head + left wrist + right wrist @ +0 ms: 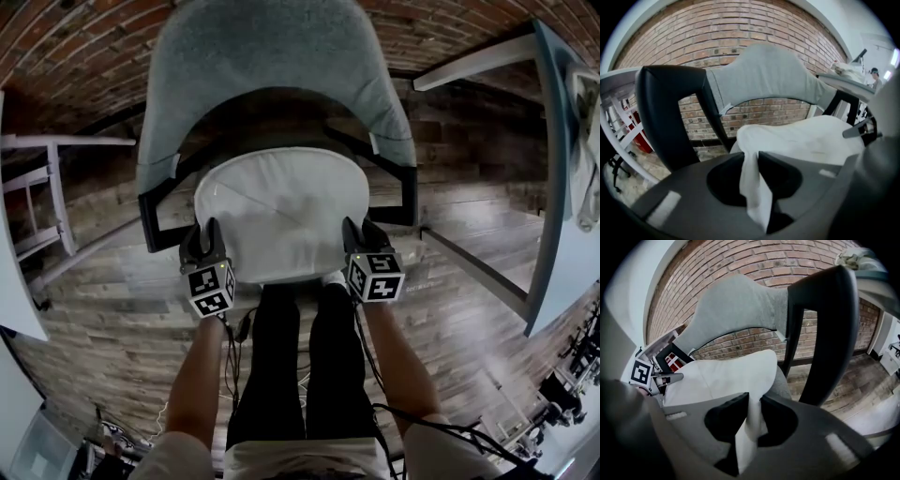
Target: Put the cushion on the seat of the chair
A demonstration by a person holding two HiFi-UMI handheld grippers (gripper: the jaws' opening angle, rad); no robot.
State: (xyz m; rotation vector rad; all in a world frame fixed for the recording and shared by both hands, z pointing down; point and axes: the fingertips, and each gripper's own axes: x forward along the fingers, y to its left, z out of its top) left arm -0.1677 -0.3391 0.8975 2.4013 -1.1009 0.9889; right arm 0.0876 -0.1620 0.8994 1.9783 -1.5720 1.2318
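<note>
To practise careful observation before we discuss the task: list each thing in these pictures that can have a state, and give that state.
Cushion: held by its near edge at both corners, spread over the seat; whether it already rests there is unclear.
Chair: upright, facing the person.
Left gripper: shut on the cushion's edge.
Right gripper: shut on the cushion's edge.

1. Head view: even, moderate indoor light. The white cushion [281, 211] is brightest, without glare.
2. The floor [112, 309] dims toward the lower corners.
3. Strong fisheye bending at all edges; both gripper views have black surrounds.
4. Near jaws soft; brick wall [740, 28] sharp.
</note>
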